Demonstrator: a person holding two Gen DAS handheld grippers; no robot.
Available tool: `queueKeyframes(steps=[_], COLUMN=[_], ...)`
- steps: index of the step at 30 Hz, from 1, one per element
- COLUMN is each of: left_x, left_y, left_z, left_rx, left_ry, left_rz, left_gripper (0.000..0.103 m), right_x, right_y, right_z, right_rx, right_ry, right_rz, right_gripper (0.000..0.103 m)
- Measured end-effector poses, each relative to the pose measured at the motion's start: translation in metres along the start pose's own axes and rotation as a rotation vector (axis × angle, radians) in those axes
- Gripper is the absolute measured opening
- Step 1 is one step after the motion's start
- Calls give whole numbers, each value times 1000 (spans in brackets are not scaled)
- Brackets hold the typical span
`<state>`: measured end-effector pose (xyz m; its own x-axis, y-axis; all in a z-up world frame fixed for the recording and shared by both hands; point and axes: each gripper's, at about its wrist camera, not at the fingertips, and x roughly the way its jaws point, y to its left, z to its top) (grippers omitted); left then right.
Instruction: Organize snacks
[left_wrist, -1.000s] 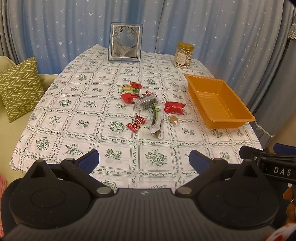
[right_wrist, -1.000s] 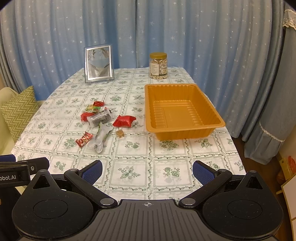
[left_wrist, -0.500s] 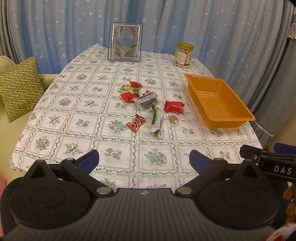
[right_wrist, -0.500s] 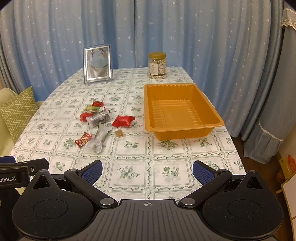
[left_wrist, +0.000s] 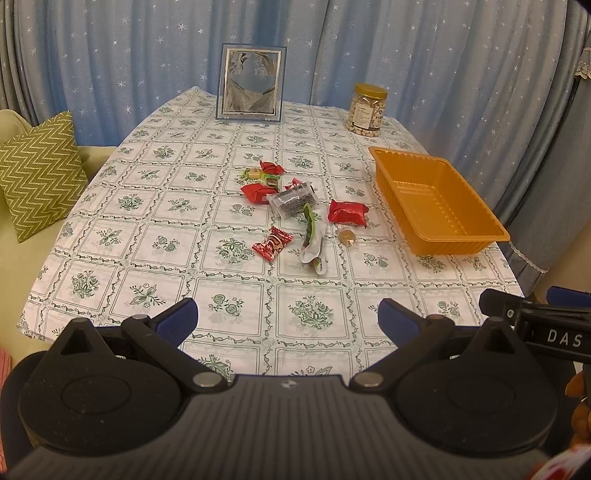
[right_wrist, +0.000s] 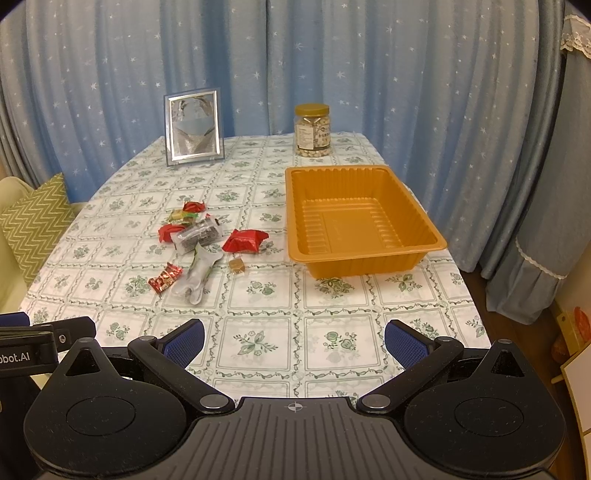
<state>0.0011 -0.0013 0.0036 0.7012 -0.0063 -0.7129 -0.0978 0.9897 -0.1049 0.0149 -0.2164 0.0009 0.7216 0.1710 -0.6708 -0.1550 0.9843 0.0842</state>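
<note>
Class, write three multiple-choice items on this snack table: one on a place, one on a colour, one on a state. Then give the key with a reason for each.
1. Where does the nut jar stand?
A. inside the tray
B. beyond the tray, near the curtain
C. among the snacks

2. What colour is the tray?
A. orange
B. green
C. white

3. How is the right gripper?
A. shut on a snack
B. open, holding nothing
C. shut on the jar

Key: B, the jar stands at the table's far end, behind the tray. A, its walls and floor are orange throughout. B, the fingers are spread wide with only tablecloth showing between them.
</note>
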Motion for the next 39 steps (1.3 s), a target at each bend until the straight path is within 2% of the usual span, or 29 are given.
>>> queueKeyframes(steps=[27,35,39], left_x=[4,28,52], left_y=[2,15,23], left_z=[-5,-1,6], left_rx=[-8,16,52], left_ry=[9,20,28], left_rz=[-8,8,24], left_gripper=[103,102,96], right_x=[2,25,44], right_y=[-2,-11,-6], right_z=[-2,-3,0], right_rx=[7,20,4], right_ry=[-3,-31,-37], right_rz=[-1,17,33], right_gripper=[103,103,102])
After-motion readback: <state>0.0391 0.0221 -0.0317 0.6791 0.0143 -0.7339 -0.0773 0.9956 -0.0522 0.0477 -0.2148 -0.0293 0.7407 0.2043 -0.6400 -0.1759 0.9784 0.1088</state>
